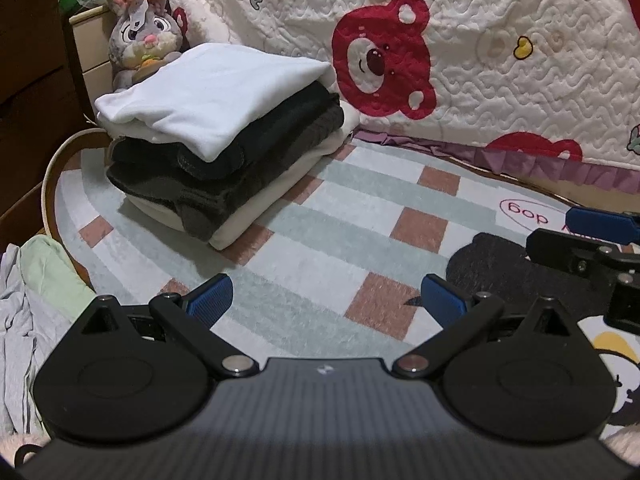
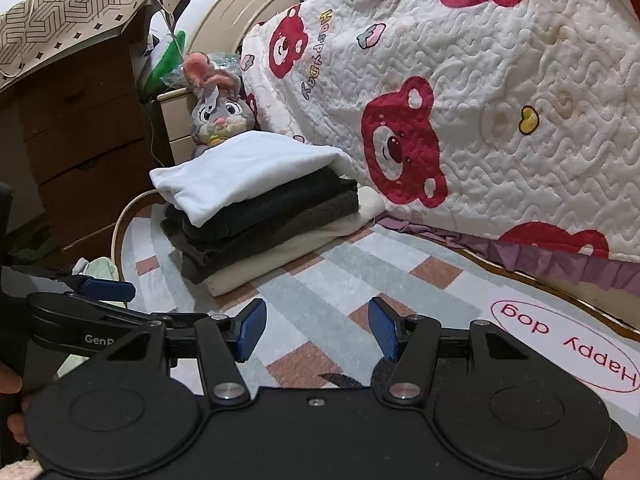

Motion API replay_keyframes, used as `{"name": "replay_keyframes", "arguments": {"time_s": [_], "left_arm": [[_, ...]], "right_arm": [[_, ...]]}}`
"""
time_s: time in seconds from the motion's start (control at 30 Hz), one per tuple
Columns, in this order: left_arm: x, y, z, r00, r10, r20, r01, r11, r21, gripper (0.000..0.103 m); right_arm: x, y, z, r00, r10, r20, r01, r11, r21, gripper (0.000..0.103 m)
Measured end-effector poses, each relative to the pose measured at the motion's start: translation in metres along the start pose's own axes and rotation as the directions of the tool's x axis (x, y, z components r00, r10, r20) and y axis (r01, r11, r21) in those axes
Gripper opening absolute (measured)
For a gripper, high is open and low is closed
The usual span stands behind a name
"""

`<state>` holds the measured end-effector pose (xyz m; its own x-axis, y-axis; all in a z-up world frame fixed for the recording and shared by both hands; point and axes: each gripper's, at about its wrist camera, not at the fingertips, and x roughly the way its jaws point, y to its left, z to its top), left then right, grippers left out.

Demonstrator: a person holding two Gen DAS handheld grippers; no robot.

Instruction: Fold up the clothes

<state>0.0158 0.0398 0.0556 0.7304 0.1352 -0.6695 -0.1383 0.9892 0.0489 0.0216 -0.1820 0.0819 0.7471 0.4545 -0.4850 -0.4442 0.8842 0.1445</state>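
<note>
The left hand-held gripper point(image 1: 327, 300) was spread wide, with nothing between its blue pads, above the checked rug point(image 1: 360, 216). The right hand-held gripper point(image 2: 317, 328) also stood with its jaws apart and held nothing; under it lay only the rug. A stack of folded clothes point(image 1: 224, 136) rested on the far left part of the rug, close to the side of the bed. On top was a white piece point(image 2: 248, 172), below it two dark pieces, and at the bottom a cream one. Behind the stack sat a plush rabbit point(image 1: 140, 36). A quilt with red bears point(image 2: 460, 120) hung down over the bed. At the left edge of the left wrist view, some loose, unfolded clothes point(image 1: 24, 320), grey and pale green, lay beside the rug.
</note>
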Motion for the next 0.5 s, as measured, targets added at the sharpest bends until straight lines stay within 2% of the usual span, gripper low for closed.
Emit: {"name": "replay_keyframes", "arguments": {"time_s": [0.13,0.5], "left_arm": [[0.0005,-0.0039,-0.0014,1.0,0.028,0.001,-0.028,0.999,0.036,0.102],[0.0021,-0.0065,-0.0033,0.999,0.05,-0.005,-0.05,0.997,0.06,0.102]], "right_arm": [[-0.001,0.0027,0.0019,1.0,-0.007,0.0,0.007,1.0,-0.013,0.062],[0.001,0.0091,0.0035,1.0,-0.003,-0.016,0.003,0.998,-0.055,0.064]]}}
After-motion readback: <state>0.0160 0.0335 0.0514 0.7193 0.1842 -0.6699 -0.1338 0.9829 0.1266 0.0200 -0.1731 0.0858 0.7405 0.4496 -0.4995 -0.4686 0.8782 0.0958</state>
